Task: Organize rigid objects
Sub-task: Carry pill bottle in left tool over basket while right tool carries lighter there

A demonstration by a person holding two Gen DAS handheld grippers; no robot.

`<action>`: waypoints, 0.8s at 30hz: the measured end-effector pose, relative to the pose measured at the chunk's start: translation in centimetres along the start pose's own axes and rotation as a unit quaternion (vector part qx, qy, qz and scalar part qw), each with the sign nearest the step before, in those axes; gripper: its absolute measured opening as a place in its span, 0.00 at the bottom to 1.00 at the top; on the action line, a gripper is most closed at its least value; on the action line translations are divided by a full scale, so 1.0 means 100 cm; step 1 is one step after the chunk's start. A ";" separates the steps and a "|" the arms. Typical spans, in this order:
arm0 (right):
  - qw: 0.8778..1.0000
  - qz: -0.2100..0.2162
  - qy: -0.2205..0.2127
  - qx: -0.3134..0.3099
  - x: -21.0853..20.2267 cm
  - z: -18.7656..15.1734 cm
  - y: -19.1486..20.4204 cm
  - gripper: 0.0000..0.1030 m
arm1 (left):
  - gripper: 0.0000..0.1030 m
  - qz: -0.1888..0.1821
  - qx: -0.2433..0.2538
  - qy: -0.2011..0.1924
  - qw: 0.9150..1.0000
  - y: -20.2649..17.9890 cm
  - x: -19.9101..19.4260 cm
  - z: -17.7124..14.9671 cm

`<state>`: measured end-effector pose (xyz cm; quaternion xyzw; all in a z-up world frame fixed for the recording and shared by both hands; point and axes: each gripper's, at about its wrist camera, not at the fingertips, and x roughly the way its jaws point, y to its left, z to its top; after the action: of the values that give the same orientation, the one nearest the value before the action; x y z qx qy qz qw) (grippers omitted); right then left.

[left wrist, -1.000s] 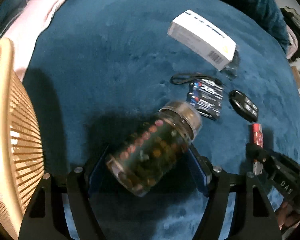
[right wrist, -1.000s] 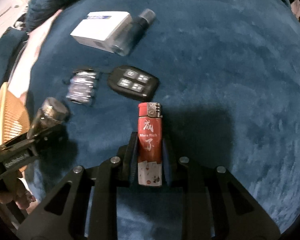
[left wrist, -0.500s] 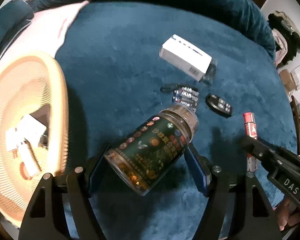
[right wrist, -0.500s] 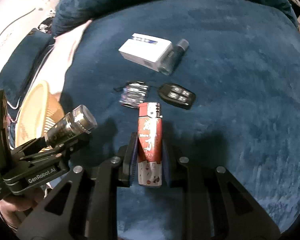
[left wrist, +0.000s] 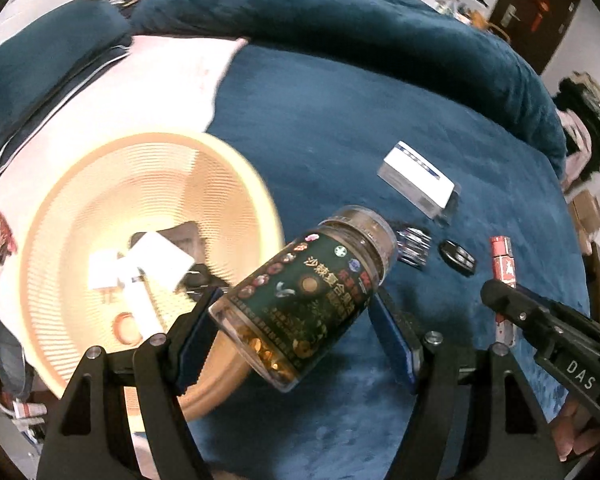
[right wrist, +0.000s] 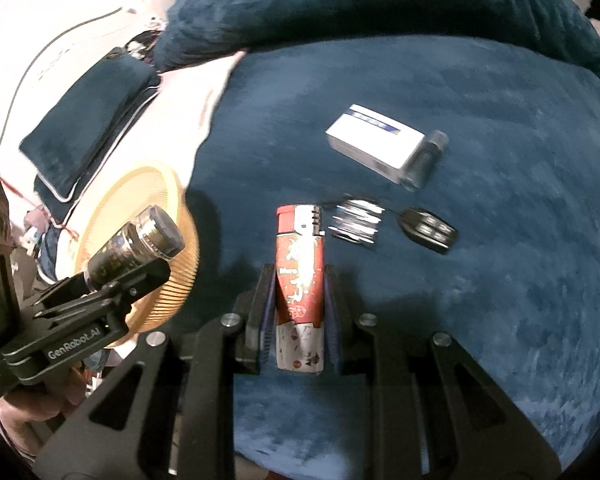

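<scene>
The left gripper (left wrist: 296,316) is clamped on a jar (left wrist: 304,304), its blue pads pressing the jar's sides; the jar is tilted, with its clear lid pointing up and away toward the right of the left wrist view, its dark green label with gold lettering facing the camera, and amber capsules showing through the bottom. The jar is lifted off the blue blanket (left wrist: 340,120) and hangs partly over the near rim of a tan ribbed basket (left wrist: 236,168), which sits on the blanket's left edge against a pink sheet (left wrist: 172,64). Inside the basket lie white plug-like blocks (left wrist: 156,264) and a small ring (left wrist: 126,326). The right gripper (right wrist: 300,300) is closed tight on a red lighter (right wrist: 300,268), which stands upright between the pads with its metal head on top, also clear of the blanket. From the right wrist view the left gripper appears at the left with the jar in front of the basket. On the blanket, well apart from the basket, lie a white box (right wrist: 374,140) with a small clear bottle (right wrist: 426,156) touching its right end, and nearer, a pack of batteries (right wrist: 356,222) just beside a black key fob (right wrist: 428,230). A dark blue cushion (right wrist: 88,124) lies on the pink sheet beyond the basket.
</scene>
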<state>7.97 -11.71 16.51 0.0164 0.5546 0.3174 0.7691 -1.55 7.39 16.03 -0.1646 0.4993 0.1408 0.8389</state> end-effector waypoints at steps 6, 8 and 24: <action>0.999 0.018 0.003 -0.030 0.011 0.005 0.033 0.22 | 0.73 0.020 -0.036 -0.013 0.999 0.042 -0.016 0.000; 0.999 0.023 0.008 -0.039 0.016 0.004 0.043 0.22 | 0.73 0.026 -0.049 -0.015 0.998 0.057 -0.019 -0.001; 0.995 0.045 0.027 -0.080 0.042 0.004 0.098 0.22 | 0.73 0.052 -0.111 -0.010 0.992 0.127 -0.021 -0.012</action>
<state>4.49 -1.59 16.84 -0.0290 0.5466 0.3959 0.7373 -8.56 18.26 15.63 -0.2296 0.4799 0.2403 0.8119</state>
